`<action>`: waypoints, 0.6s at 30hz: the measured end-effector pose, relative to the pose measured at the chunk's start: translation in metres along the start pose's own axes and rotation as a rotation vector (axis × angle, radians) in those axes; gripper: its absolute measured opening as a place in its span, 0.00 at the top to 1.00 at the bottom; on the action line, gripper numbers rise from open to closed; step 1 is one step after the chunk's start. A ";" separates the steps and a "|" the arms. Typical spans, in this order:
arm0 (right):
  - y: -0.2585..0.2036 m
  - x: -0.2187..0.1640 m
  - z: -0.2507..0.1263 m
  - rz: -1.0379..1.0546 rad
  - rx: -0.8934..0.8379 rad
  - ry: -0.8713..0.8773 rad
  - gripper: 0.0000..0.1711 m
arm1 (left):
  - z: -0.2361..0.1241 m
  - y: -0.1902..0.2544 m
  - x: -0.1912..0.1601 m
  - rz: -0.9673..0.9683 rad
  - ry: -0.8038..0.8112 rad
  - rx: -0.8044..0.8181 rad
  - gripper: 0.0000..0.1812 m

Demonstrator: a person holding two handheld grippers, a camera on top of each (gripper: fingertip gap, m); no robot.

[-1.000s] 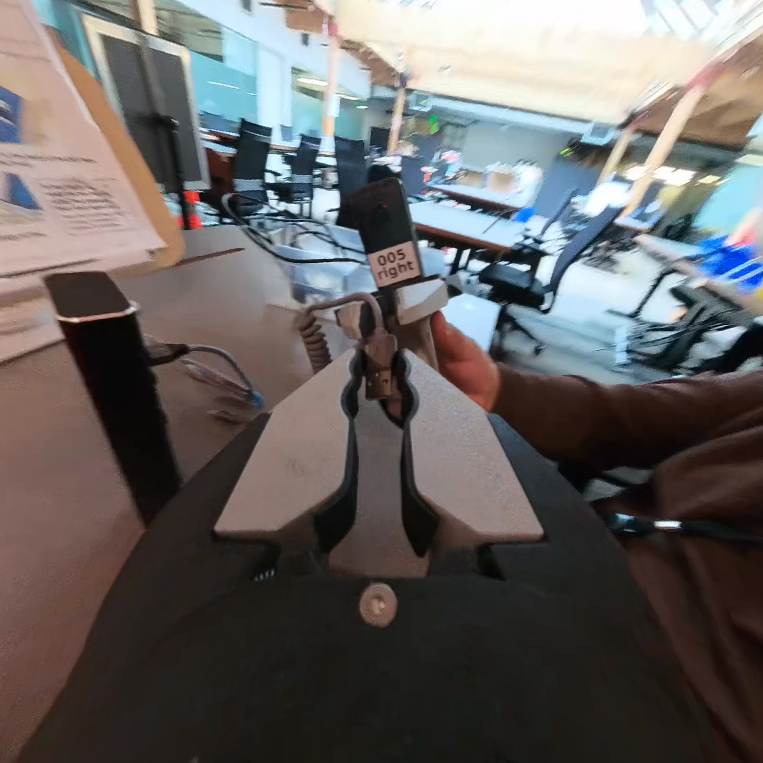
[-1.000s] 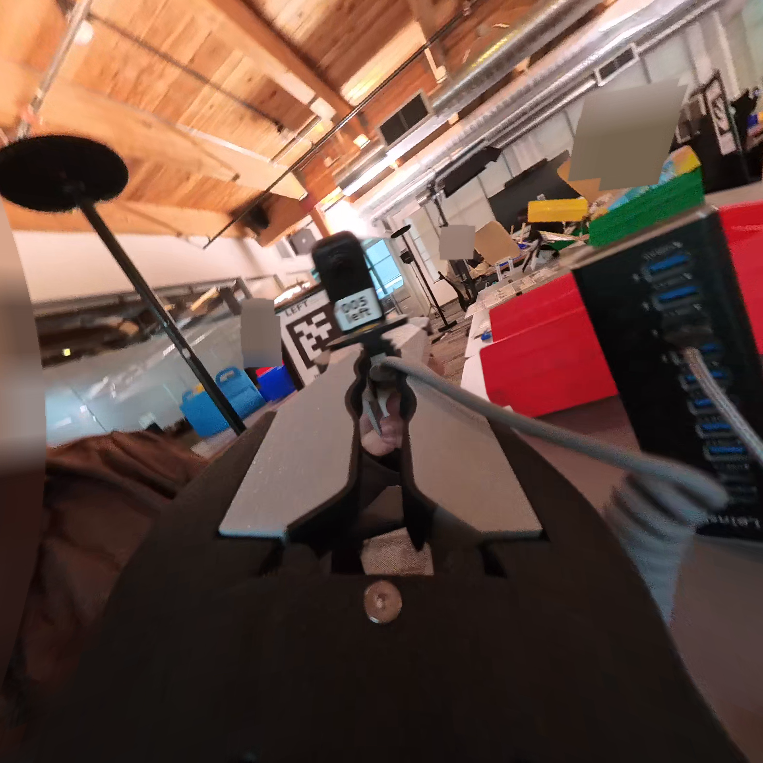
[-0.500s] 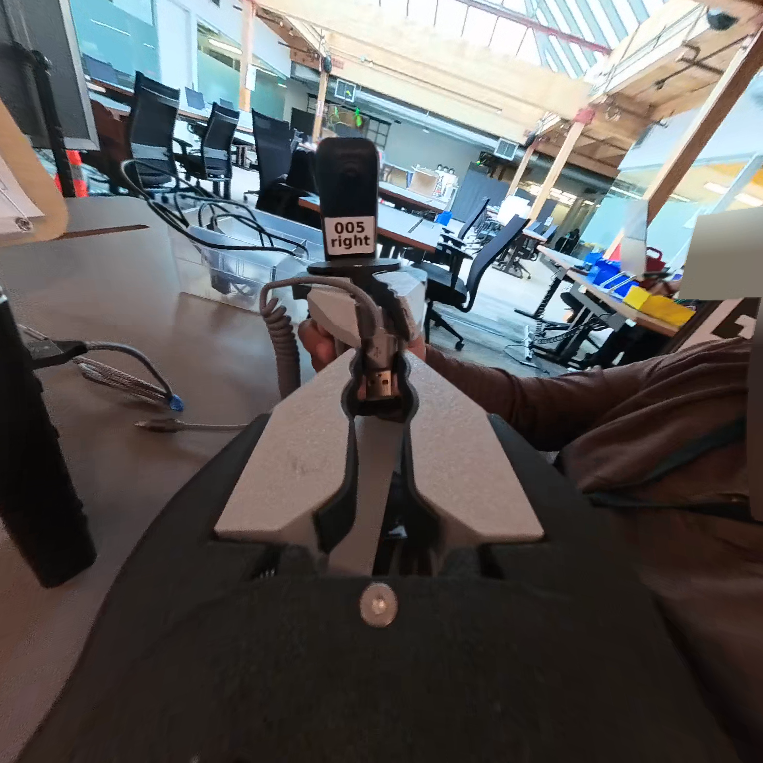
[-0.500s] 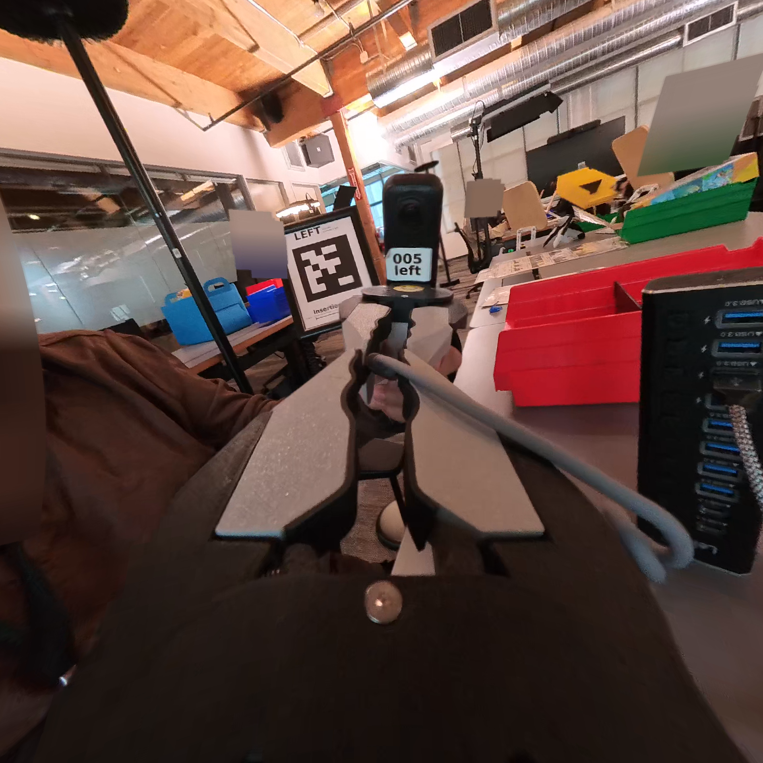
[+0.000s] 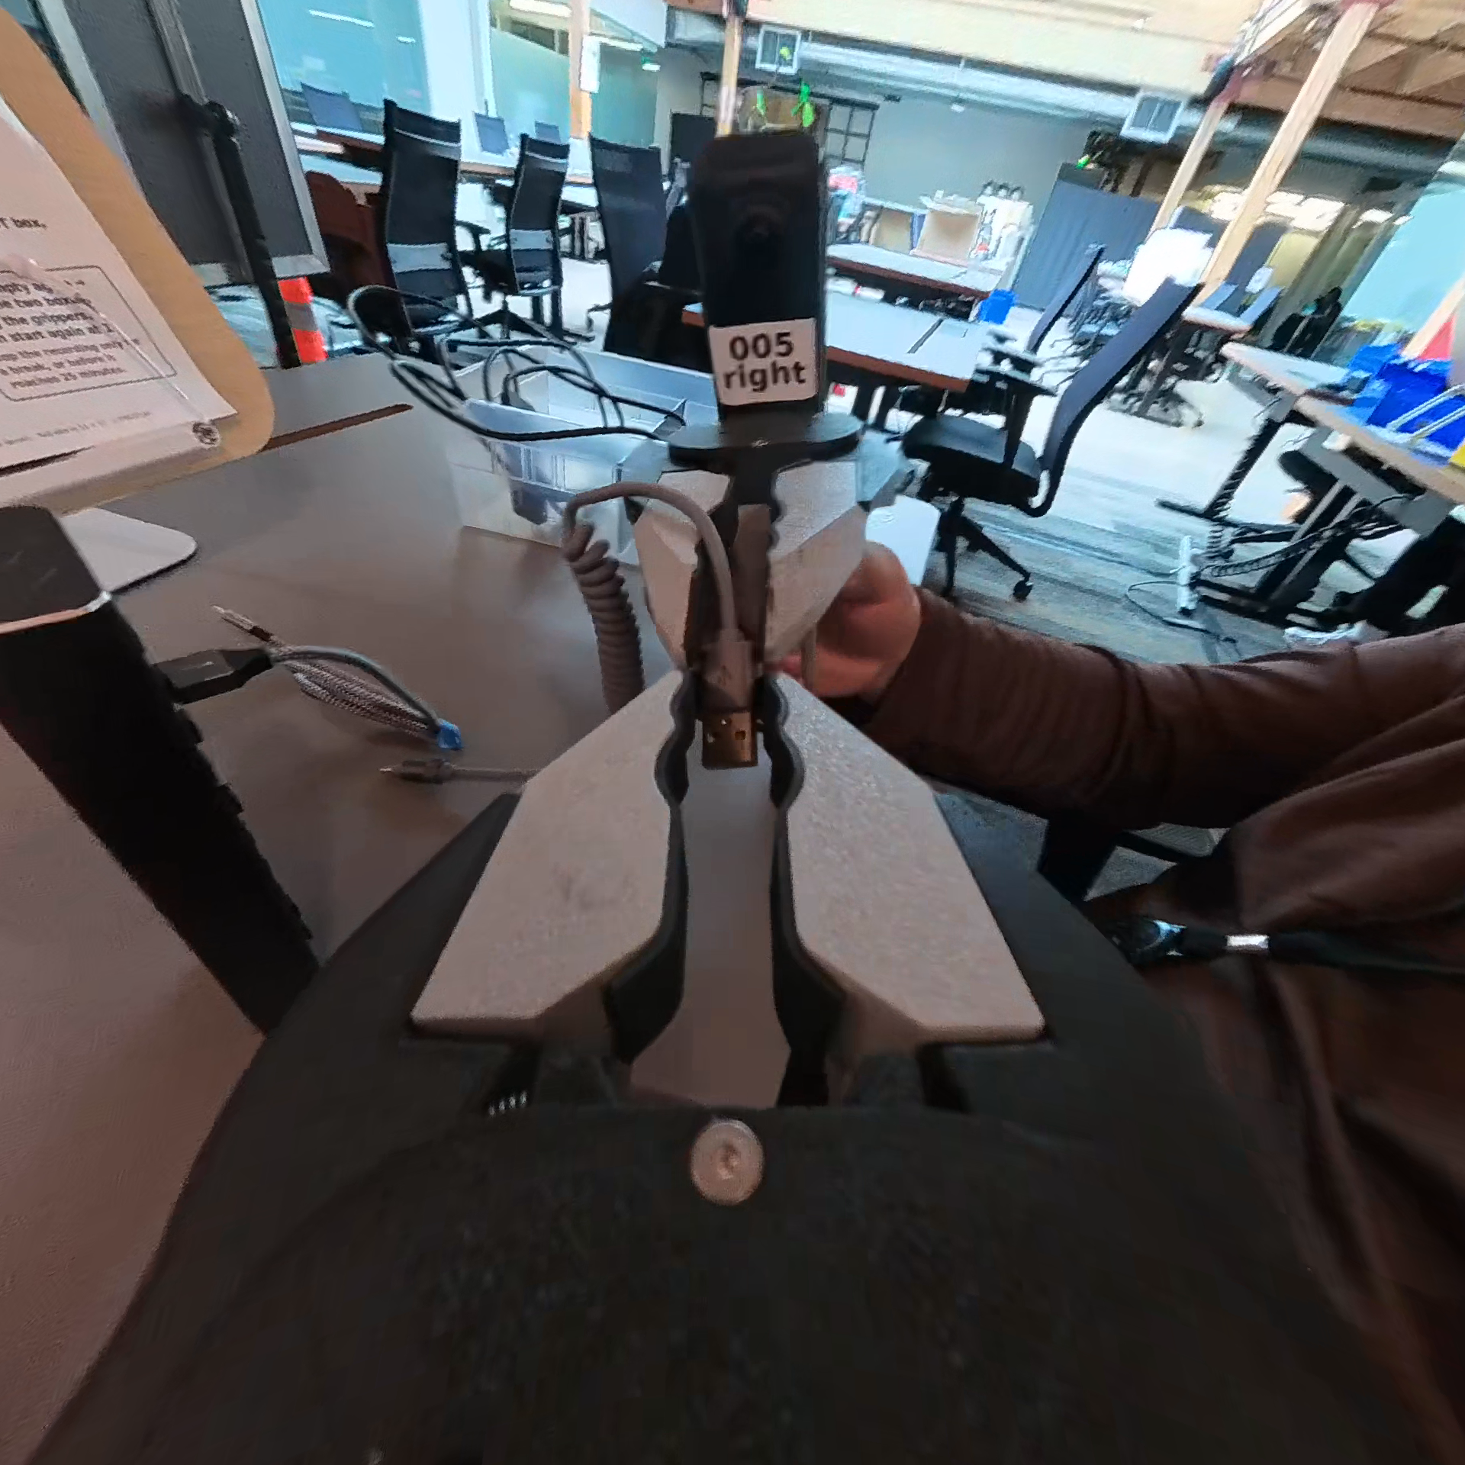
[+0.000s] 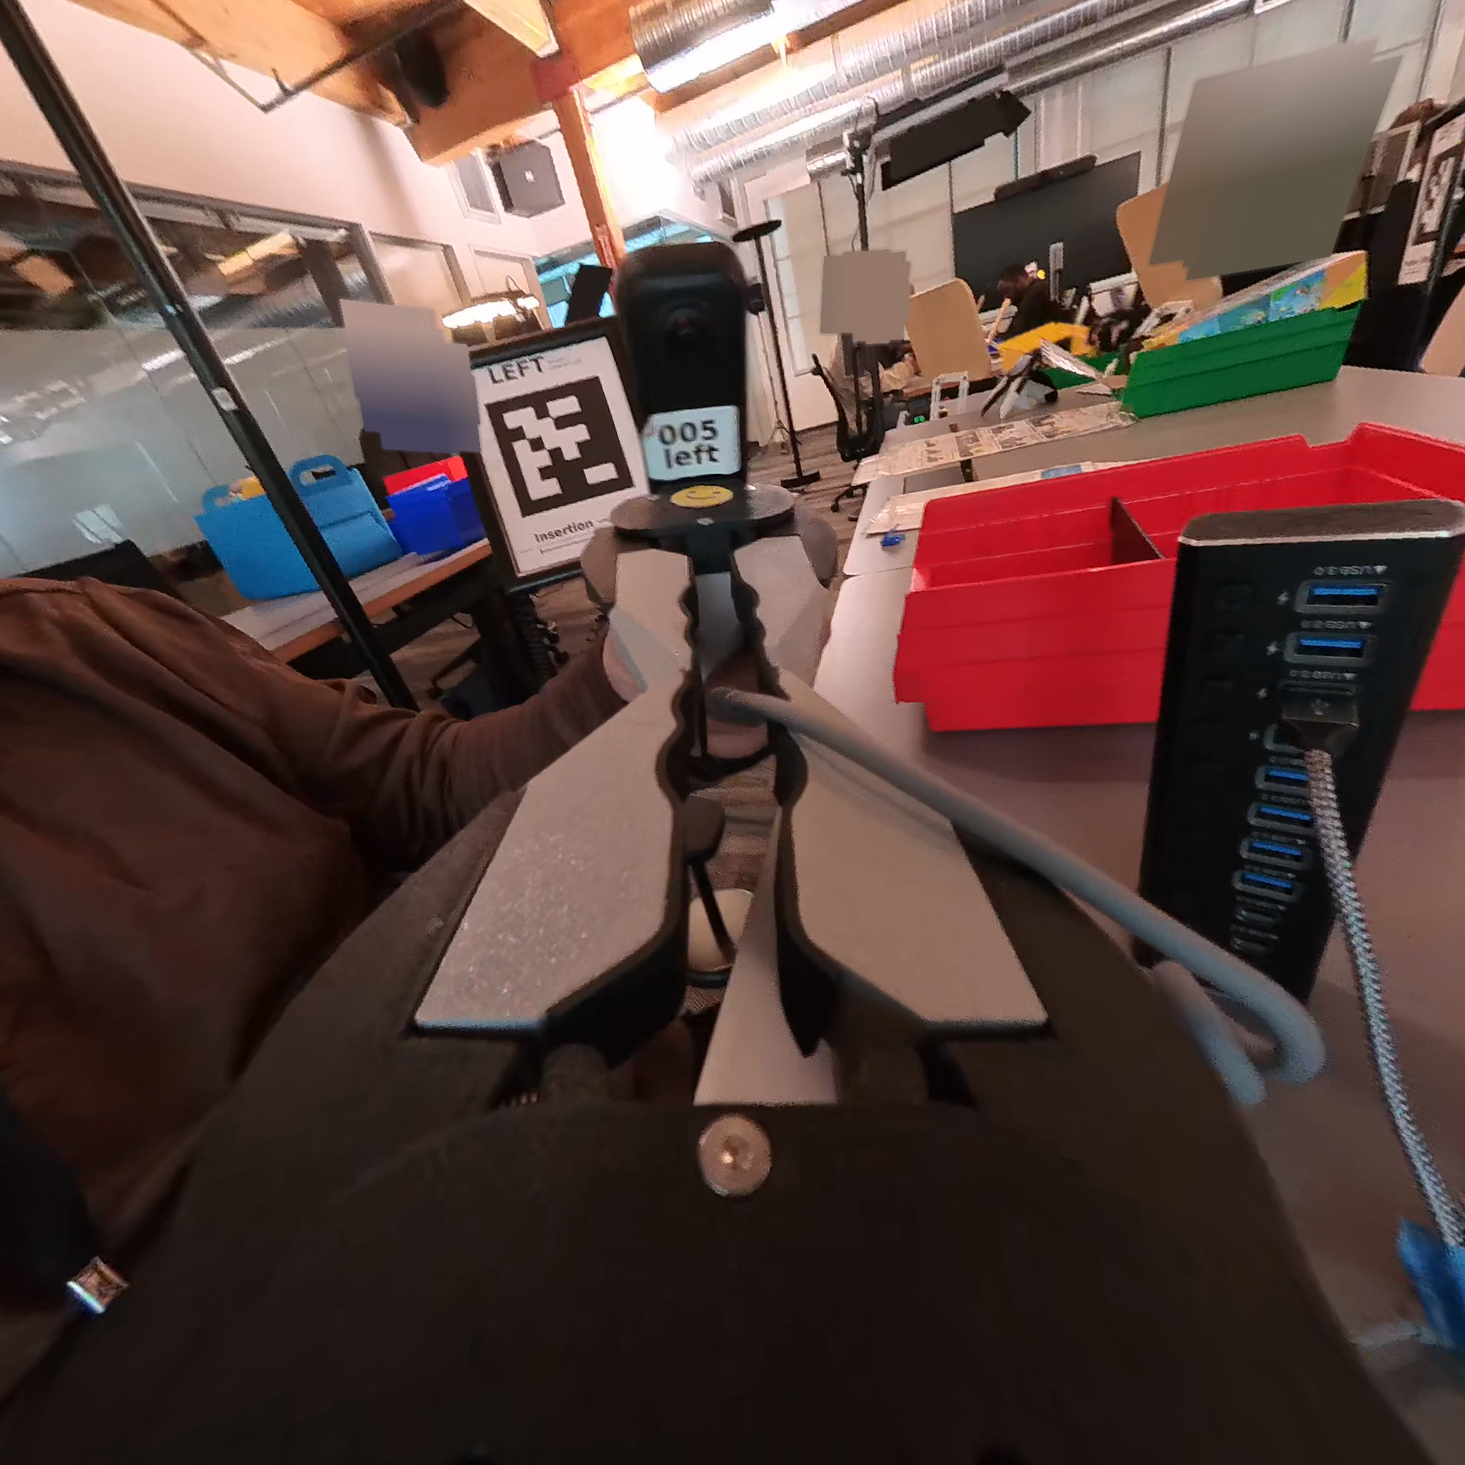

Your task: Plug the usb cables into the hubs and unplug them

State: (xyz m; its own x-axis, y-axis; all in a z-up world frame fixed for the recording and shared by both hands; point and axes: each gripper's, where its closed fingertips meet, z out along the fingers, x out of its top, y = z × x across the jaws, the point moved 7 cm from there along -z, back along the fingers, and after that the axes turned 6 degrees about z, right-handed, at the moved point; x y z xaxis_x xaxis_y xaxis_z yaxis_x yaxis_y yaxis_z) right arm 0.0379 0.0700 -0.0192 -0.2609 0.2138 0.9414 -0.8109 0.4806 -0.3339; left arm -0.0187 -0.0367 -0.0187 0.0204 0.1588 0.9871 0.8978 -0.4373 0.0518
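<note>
My left gripper (image 5: 726, 717) and my right gripper (image 6: 728, 717) meet tip to tip above the table. Both are shut on the same grey USB plug (image 5: 728, 713), whose metal end points back between my left fingers. Its grey cable (image 6: 1030, 856) leaves my right tips, lies over the right finger and runs into a coiled section (image 5: 606, 610). In the left wrist view my right gripper (image 5: 733, 634) faces me. A black hub tower (image 6: 1268, 793) with blue ports stands to the right, with a braided cable (image 6: 1348, 912) plugged in. The hub (image 5: 119, 777) also shows at the left in the left wrist view.
A red divided bin (image 6: 1110, 626) sits behind the hub. A clear bin of cables (image 5: 555, 468) and a paper sign on a stand (image 5: 95, 341) are at the back. Loose braided cable ends (image 5: 372, 698) lie on the table. The person's brown sleeve (image 5: 1110, 729) is to the right. Less than 4 cm separates the two grippers' tips. Both grippers' tips are roughly 12 cm from the hub (image 5: 119, 777). Seen from the right wrist view (image 6: 1179, 656) as well.
Both grippers have swung round together with the plug held between them, and both views have tilted down to level. The hub now stands closer in the right wrist view. Neither grip has changed.
</note>
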 end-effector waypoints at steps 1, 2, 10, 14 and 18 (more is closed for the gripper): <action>0.002 -0.001 -0.001 -0.010 -0.019 -0.010 0.93 | 0.001 -0.001 -0.001 0.016 -0.016 0.024 0.92; 0.003 -0.001 -0.001 -0.017 -0.032 -0.019 0.93 | 0.002 -0.001 -0.002 0.035 -0.030 0.045 0.92; 0.002 0.002 -0.002 -0.028 -0.070 -0.017 0.94 | 0.003 0.001 -0.002 0.106 -0.084 0.113 0.92; 0.002 0.002 -0.002 -0.024 -0.069 -0.021 0.94 | 0.003 0.002 -0.002 0.172 -0.117 0.144 0.92; 0.002 -0.002 -0.001 -0.004 -0.055 -0.070 0.89 | 0.002 0.004 -0.001 0.259 -0.155 0.209 0.93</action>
State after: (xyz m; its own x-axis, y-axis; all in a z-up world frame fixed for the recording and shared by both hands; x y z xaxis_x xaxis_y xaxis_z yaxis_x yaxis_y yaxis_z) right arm 0.0373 0.0718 -0.0216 -0.2956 0.1527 0.9430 -0.7822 0.5281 -0.3307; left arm -0.0142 -0.0372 -0.0193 0.3104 0.2055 0.9281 0.9245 -0.2923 -0.2445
